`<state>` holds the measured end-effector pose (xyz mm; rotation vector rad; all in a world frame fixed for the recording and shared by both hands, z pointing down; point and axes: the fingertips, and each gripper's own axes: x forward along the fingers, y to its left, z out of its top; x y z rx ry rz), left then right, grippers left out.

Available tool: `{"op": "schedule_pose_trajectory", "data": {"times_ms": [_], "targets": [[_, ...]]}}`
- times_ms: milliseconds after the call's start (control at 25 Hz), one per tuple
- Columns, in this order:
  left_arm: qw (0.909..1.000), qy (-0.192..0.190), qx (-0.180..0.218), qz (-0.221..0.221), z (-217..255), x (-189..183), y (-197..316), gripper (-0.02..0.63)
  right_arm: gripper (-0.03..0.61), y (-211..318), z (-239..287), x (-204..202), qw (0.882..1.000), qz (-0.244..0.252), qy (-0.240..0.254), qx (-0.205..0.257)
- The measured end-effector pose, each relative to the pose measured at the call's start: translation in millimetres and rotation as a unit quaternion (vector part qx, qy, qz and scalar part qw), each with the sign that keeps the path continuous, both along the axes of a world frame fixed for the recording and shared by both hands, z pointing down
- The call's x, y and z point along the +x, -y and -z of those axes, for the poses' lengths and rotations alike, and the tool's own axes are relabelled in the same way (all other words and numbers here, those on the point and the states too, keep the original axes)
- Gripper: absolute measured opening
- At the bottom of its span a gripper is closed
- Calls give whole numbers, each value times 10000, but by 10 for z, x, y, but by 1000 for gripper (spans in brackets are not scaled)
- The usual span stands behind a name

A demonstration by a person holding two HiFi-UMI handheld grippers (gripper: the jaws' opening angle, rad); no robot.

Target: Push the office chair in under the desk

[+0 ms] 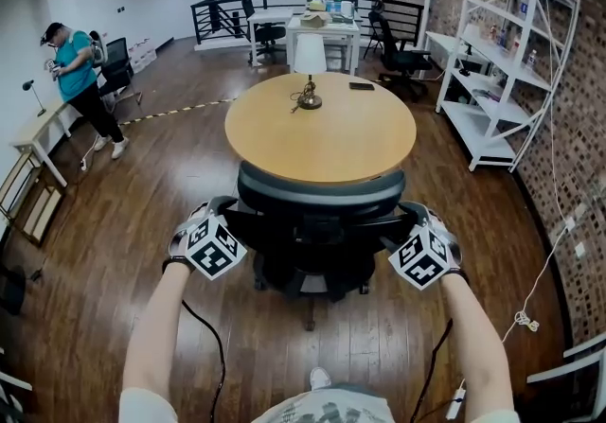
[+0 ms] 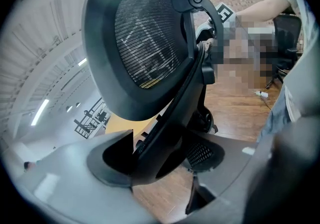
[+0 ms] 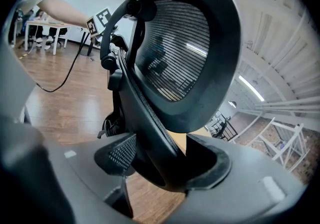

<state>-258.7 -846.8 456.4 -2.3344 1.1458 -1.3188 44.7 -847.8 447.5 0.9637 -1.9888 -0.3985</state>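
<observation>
A black mesh office chair [image 1: 317, 199] stands against the near edge of the round wooden table [image 1: 320, 128], its back toward me. My left gripper [image 1: 220, 222] holds the left edge of the chair's back. My right gripper [image 1: 409, 227] holds the right edge. In the left gripper view the chair's back frame [image 2: 172, 118] runs between the jaws of the gripper [image 2: 160, 168], below the mesh headrest [image 2: 145, 42]. The right gripper view mirrors this: the frame [image 3: 150, 118] passes through the jaws of the gripper [image 3: 165, 168]. The seat is hidden behind the backrest.
A small lamp [image 1: 309, 99] and a phone [image 1: 361, 86] lie on the table. White shelving [image 1: 502, 61] lines the brick wall at right. A person in a teal shirt [image 1: 76, 71] stands far left. White desks [image 1: 322, 28] stand at the back. A cable [image 1: 525, 317] trails on the floor.
</observation>
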Motion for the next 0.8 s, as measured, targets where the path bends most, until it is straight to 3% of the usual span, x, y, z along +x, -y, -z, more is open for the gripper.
{"op": "schedule_pose_trajectory", "data": {"times_ms": [160,360,520,800], "targets": [[9989,-10,417,234,64,-12,-100,314,296,-103,68,82,9991,-126,-191,361],[9950,-501,744,431,202,22,-342,308,292,-389,160,100,9985,-281,85,452],[9885,-1077,965,444,381,161,-635,250,238,-687,233,22,9978,-345,358,442],[9657,-2187,1348,385,677,480,-1311,134,88,-1246,385,-199,9933,-446,870,616]]}}
